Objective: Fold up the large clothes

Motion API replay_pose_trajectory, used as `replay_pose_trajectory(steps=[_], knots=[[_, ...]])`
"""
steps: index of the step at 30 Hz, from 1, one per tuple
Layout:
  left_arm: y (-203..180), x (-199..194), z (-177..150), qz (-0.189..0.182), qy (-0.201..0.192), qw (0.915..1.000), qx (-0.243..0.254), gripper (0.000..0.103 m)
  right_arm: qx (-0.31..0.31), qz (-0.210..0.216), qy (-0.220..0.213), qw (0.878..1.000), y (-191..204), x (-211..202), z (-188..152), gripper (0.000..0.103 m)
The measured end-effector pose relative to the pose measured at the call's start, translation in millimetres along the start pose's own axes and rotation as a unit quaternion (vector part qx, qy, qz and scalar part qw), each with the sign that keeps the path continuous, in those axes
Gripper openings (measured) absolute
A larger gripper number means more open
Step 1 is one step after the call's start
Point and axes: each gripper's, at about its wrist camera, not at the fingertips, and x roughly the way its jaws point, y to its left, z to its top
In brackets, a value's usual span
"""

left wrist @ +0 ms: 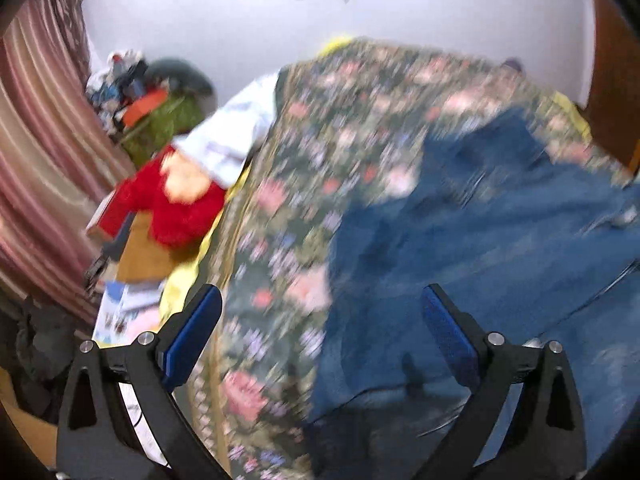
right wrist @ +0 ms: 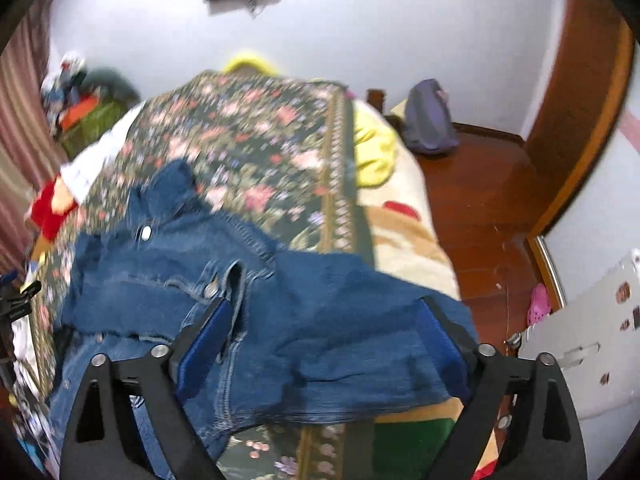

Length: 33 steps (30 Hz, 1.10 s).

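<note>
A blue denim jacket (right wrist: 280,280) lies crumpled on a floral bedspread (right wrist: 248,140), with its metal buttons and a seam showing. My right gripper (right wrist: 324,336) hangs open just above the jacket's near part; its blue pads (right wrist: 208,340) stand wide apart and press on nothing. In the blurred left wrist view the same denim jacket (left wrist: 480,240) spreads over the right side of the floral bedspread (left wrist: 320,140). My left gripper (left wrist: 322,320) is open above the jacket's left edge, with nothing between its fingers.
A red plush toy (left wrist: 172,200) and a white garment (left wrist: 228,136) lie at the bed's left edge, near a striped curtain (left wrist: 40,140). Yellow cloth (right wrist: 372,152) sits at the bed's right. A purple bag (right wrist: 428,120), wooden floor (right wrist: 480,200) and a white container (right wrist: 592,340) are further right.
</note>
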Motion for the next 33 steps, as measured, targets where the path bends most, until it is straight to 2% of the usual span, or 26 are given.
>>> replay_pose_trajectory(steps=[6,9,13,17,21,24,27,30,33], knots=[[-56.1,-29.2,45.8,-0.091,-0.042,0.9950,0.004,0.101,0.065,-0.006,-0.001,0.998,-51.0,-10.4,-12.0,0.095],[-100.4,-28.2,60.5,-0.133,-0.044,0.9898,0.027,0.100,0.094,-0.007,0.019,0.995,-73.0,-1.5,-26.1,0.095],[-154.0,-25.9,66.8,-0.163,-0.043,0.9835,0.065,0.101,0.138,-0.005,0.060,0.989,-102.3,20.2,-53.1,0.095],[-205.6,-10.1,64.5,-0.206,-0.018,0.9735,0.098,0.101,0.194,0.008,0.098,0.976,-127.5,46.9,-80.7,0.095],[-247.5,15.1,57.0,-0.227,0.025,0.9664,0.118,0.101,0.259,0.041,0.133,0.956,-152.4,73.6,-104.9,0.095],[-268.9,37.0,51.0,-0.227,0.058,0.9636,0.127,0.101,0.296,0.063,0.144,0.942,-168.6,90.5,-113.0,0.095],[-284.7,51.9,47.3,-0.219,0.073,0.9634,0.136,0.100,0.329,0.088,0.153,0.928,-181.0,108.3,-117.1,0.095],[-294.0,61.3,44.4,-0.214,0.081,0.9634,0.140,0.100,0.348,0.098,0.155,0.919,-187.0,123.6,-116.6,0.094],[-291.6,65.3,45.6,-0.220,0.088,0.9623,0.134,0.101,0.359,0.092,0.145,0.917,-189.3,134.0,-110.6,0.080]])
